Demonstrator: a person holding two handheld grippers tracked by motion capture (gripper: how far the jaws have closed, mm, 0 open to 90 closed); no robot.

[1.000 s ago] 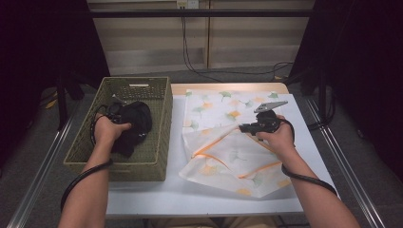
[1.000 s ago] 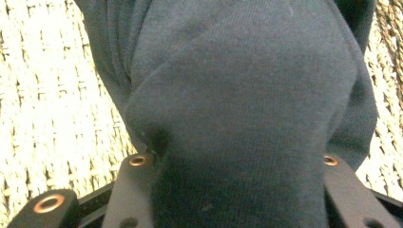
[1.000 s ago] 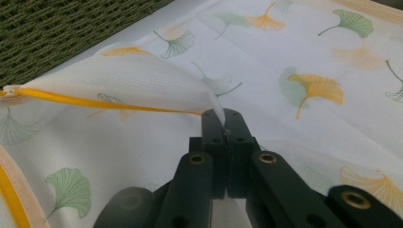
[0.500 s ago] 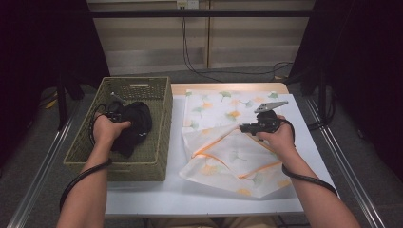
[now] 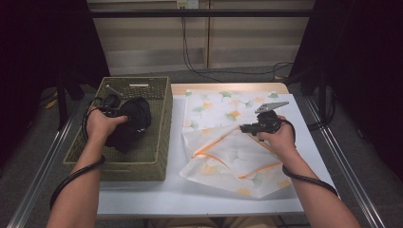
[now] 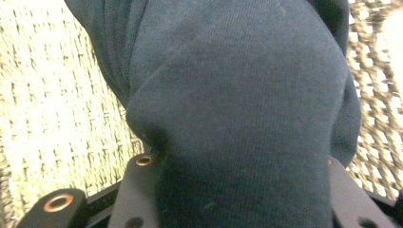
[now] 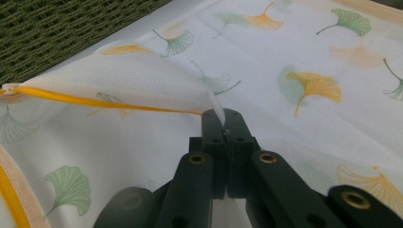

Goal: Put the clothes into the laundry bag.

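A white table point(image 5: 199, 190) carries a printed mesh bag point(image 5: 223, 156) with ginkgo leaves and an orange zip edge on the right, and a woven green basket point(image 5: 157, 118) on the left. In the basket sits a dark blue garment point(image 5: 133, 123), bunched into a lump, and it looks as if it is meant to go into the bag. The risk I see is twofold: the cloth is thick and slack, so a trailing fold could snag on the basket rim as it comes out, or the bundle could slide from a partial grip. On the other side, the bag's mouth is propped up by one thin pinch of mesh, and a small tug might let it collapse. The left gripper point(image 5: 114, 107) is part-way closed, its jaws clamped around a fat fold of the garment. The right gripper point(image 7: 223, 126) is clenched tight on the bag's edge, lifting it off the table.
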